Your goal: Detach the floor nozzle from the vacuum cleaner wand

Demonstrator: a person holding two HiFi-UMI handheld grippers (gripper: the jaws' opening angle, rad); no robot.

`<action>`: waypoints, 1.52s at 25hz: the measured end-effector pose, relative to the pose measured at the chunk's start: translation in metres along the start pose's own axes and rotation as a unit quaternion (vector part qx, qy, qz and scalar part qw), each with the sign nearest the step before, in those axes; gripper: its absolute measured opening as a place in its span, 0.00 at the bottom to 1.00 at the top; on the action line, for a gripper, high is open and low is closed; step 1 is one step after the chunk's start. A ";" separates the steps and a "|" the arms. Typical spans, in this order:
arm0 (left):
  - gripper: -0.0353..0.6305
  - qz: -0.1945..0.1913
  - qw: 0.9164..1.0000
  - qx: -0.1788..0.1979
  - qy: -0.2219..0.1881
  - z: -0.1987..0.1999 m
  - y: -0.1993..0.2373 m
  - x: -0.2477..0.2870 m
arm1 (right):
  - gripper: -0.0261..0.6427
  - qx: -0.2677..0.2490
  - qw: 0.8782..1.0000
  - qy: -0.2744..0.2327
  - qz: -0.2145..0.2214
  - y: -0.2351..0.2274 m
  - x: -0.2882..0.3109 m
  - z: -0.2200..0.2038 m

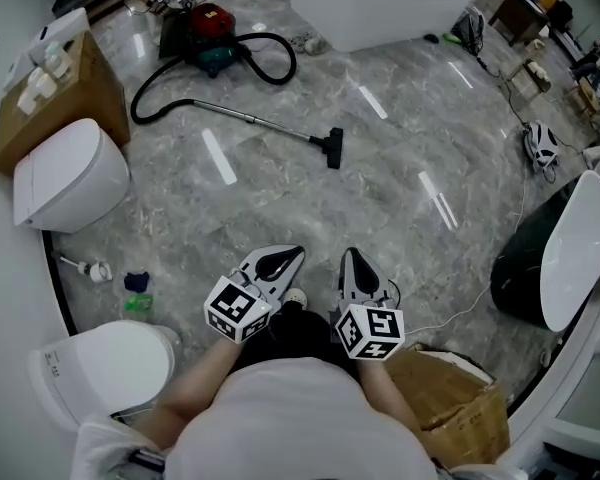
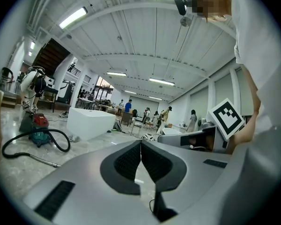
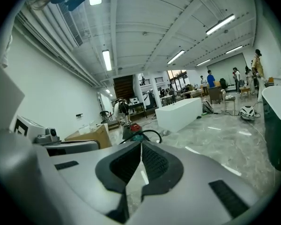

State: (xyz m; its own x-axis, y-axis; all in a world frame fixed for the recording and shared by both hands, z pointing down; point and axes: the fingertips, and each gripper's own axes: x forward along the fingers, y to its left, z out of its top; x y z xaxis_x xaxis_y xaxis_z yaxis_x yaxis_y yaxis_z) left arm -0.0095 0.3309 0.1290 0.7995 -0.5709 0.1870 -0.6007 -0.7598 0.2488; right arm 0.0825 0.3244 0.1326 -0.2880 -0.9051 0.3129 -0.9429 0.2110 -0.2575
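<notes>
The red and teal vacuum cleaner (image 1: 209,30) stands on the grey marble floor at the far side, with its black hose (image 1: 160,86) looped beside it. Its metal wand (image 1: 255,121) lies flat on the floor and ends in the black floor nozzle (image 1: 333,148), which is attached. My left gripper (image 1: 291,255) and right gripper (image 1: 351,257) are held side by side close to my body, well short of the nozzle, both shut and empty. The left gripper view shows the vacuum cleaner (image 2: 36,127) and the wand (image 2: 39,160) at the left beyond the left gripper (image 2: 141,143). In the right gripper view the vacuum cleaner (image 3: 134,129) peeks just above the right gripper (image 3: 141,147).
Two white toilets (image 1: 68,176) (image 1: 108,368) and a cardboard box (image 1: 48,96) line the left. A white bathtub (image 1: 375,3) stands at the back and a black-and-white tub (image 1: 555,258) at the right. Another cardboard box (image 1: 455,400) sits by my right side. A helmet (image 1: 542,146) lies on the floor.
</notes>
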 end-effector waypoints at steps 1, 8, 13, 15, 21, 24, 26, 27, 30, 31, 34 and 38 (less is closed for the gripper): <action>0.07 0.002 1.000 0.001 -0.002 0.001 0.003 0.005 | 0.07 -0.001 1.000 0.000 0.006 -0.003 0.004 0.001; 0.07 0.015 1.000 0.003 -0.011 0.008 0.007 0.035 | 0.07 0.001 0.999 0.002 0.033 -0.022 0.022 0.011; 0.07 0.019 1.000 -0.004 -0.005 0.002 0.011 0.041 | 0.07 0.003 0.999 0.012 0.038 -0.029 0.024 0.006; 0.07 0.023 1.000 -0.008 -0.004 0.000 0.013 0.042 | 0.07 0.011 0.999 0.013 0.032 -0.036 0.026 0.006; 0.07 0.031 0.999 -0.012 0.001 0.001 0.022 0.047 | 0.07 0.014 0.999 0.020 0.038 -0.038 0.037 0.006; 0.07 0.032 0.999 -0.013 0.000 0.006 0.030 0.054 | 0.07 0.013 0.999 0.021 0.041 -0.038 0.047 0.011; 0.07 0.031 0.999 -0.013 -0.001 0.010 0.036 0.060 | 0.07 0.013 0.999 0.023 0.041 -0.040 0.054 0.013; 0.07 0.029 0.999 -0.013 0.000 0.010 0.039 0.064 | 0.07 0.013 0.999 0.025 0.039 -0.042 0.057 0.013; 0.07 0.023 1.000 -0.015 0.005 0.010 0.048 0.074 | 0.07 0.016 0.999 0.028 0.030 -0.050 0.069 0.014; 0.07 0.022 1.000 -0.016 0.006 0.010 0.052 0.077 | 0.07 0.017 0.999 0.028 0.026 -0.053 0.074 0.016; 0.07 0.019 1.000 -0.018 0.008 0.015 0.068 0.090 | 0.07 0.019 0.999 0.028 0.019 -0.061 0.090 0.022; 0.07 0.012 1.000 -0.019 0.008 0.026 0.092 0.109 | 0.07 0.021 0.999 0.030 0.015 -0.064 0.113 0.030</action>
State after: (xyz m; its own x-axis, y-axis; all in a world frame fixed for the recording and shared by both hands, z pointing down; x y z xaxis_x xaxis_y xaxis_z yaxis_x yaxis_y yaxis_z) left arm 0.0218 0.1906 0.1474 0.7852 -0.5829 0.2090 -0.6191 -0.7336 0.2803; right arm 0.1157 0.1978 0.1569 -0.3263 -0.8749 0.3579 -0.9262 0.2203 -0.3061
